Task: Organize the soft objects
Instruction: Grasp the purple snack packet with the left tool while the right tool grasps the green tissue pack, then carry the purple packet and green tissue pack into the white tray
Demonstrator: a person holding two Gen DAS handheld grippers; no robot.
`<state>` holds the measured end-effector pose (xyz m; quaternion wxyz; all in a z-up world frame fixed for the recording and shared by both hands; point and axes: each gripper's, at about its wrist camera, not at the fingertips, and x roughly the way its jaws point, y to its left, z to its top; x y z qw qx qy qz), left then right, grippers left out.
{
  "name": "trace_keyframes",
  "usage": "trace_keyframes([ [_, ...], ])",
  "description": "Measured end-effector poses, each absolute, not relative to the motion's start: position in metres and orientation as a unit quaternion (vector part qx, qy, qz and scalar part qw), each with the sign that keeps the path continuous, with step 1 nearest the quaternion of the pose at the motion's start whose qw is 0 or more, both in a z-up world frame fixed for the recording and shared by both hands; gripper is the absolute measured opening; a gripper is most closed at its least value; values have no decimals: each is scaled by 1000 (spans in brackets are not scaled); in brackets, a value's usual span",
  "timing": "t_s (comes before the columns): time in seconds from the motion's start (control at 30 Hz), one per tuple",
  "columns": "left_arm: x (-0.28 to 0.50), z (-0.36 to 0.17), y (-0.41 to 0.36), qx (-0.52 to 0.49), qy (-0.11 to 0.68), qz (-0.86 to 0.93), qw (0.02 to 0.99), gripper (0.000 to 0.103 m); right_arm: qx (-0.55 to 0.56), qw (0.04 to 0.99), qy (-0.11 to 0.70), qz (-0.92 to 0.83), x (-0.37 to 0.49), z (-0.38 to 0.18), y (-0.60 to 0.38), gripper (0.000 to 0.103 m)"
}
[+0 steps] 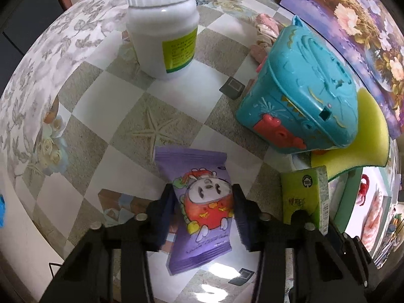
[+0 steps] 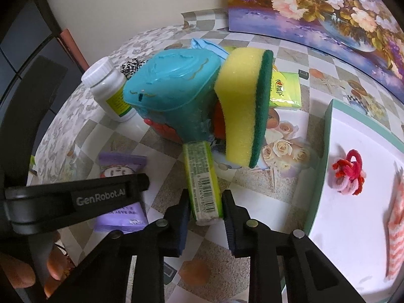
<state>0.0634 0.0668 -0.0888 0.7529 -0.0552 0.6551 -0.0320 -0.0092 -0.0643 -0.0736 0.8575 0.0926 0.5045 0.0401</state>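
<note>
A purple wipes packet (image 1: 202, 209) with a cartoon print lies on the checkered tablecloth, and my left gripper (image 1: 203, 193) has its fingers on both sides of it, closed against it. The packet also shows in the right wrist view (image 2: 118, 166) under the left gripper's body. My right gripper (image 2: 205, 202) has its fingers around the near end of a green tissue pack (image 2: 202, 179), which stands on edge (image 1: 305, 197). A yellow-and-green sponge (image 2: 245, 106) leans on a teal toy box (image 2: 171, 88).
A white bottle (image 1: 161, 25) stands at the back. A green-rimmed white tray (image 2: 320, 166) on the right holds a red-pink hair tie (image 2: 348, 171) and a pink striped cloth (image 2: 396, 229). A second tissue pack (image 2: 285, 88) and a floral picture (image 2: 328, 7) lie behind.
</note>
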Motion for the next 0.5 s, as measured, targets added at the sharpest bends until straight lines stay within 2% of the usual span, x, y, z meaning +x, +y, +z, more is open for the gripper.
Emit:
trace_keyframes([
  [0.27,60,-83,70,-75,655,-42,751,43,88,857,506,42,-13,-71,-66,24],
  [0.5,53,-57,71,-79,635,-49,767,43,78,861,502,38,-25,-61,-73,23],
])
